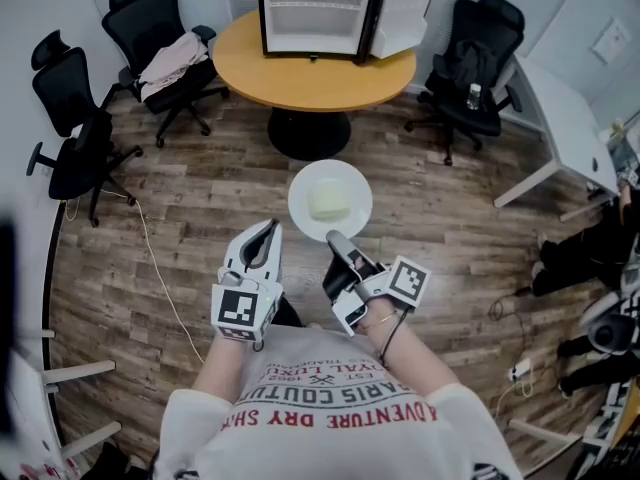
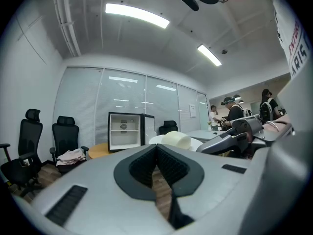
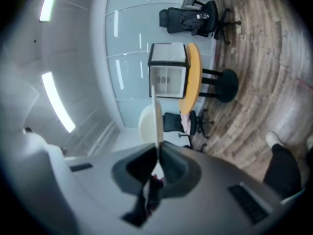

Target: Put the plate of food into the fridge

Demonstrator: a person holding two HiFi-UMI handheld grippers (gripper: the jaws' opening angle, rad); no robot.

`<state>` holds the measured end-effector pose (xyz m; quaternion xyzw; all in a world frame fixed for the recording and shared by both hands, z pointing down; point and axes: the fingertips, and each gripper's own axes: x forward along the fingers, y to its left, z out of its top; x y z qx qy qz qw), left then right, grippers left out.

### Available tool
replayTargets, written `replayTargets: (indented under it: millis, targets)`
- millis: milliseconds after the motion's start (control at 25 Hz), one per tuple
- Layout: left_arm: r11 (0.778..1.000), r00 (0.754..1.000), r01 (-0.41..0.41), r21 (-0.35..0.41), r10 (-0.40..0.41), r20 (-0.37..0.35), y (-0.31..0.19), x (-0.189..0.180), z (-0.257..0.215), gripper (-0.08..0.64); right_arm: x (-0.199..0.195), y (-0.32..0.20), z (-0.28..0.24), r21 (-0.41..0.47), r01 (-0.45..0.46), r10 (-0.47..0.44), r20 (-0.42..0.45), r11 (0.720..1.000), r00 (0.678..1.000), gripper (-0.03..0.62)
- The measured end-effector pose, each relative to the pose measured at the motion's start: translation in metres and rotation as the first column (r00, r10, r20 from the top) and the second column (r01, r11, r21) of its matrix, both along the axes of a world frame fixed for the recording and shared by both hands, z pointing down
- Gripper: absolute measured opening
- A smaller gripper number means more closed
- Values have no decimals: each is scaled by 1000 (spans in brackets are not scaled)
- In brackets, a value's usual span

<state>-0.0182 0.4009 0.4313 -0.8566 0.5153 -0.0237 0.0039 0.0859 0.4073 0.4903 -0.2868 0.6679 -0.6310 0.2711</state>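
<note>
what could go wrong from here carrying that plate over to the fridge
The right gripper pinches the round white plate only at its near rim, so it may droop or slip out.
The pale block of food lies loose on the plate; a tilt could slide it onto the wood floor.
The left gripper is shut and off the plate, giving no support, and the small open fridge on the round wooden table is some way ahead.
</note>
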Motion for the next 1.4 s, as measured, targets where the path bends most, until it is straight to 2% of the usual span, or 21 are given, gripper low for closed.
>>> replayTargets:
  millis: [280, 520, 880, 1080, 1400]
  targets:
    - [1000, 1000, -20, -12, 20, -1, -66, 2, -4, 32, 1, -67, -5, -16, -17, 17, -3, 1000, 1000, 37]
    - [1000, 999, -28, -12, 27, -33, -137, -26, -6, 32, -25, -129, -4, -24, -32, 32, -7, 999, 999, 37]
    - [996, 996, -86, 18, 87, -25, -261, -64, -23, 32, -57, -248, -15, -15, -110, 110, -8, 994, 994, 37]
    - [994, 994, -111, 4, 111, -17, -329, -88, -28, 32, -77, -315, -19, -29, -143, 143, -7, 989, 990, 37]
    - [993, 993, -120, -25, 120, -1, -363, -95, -12, 32, -88, -356, -9, -45, -150, 150, 5, 988, 989, 37]
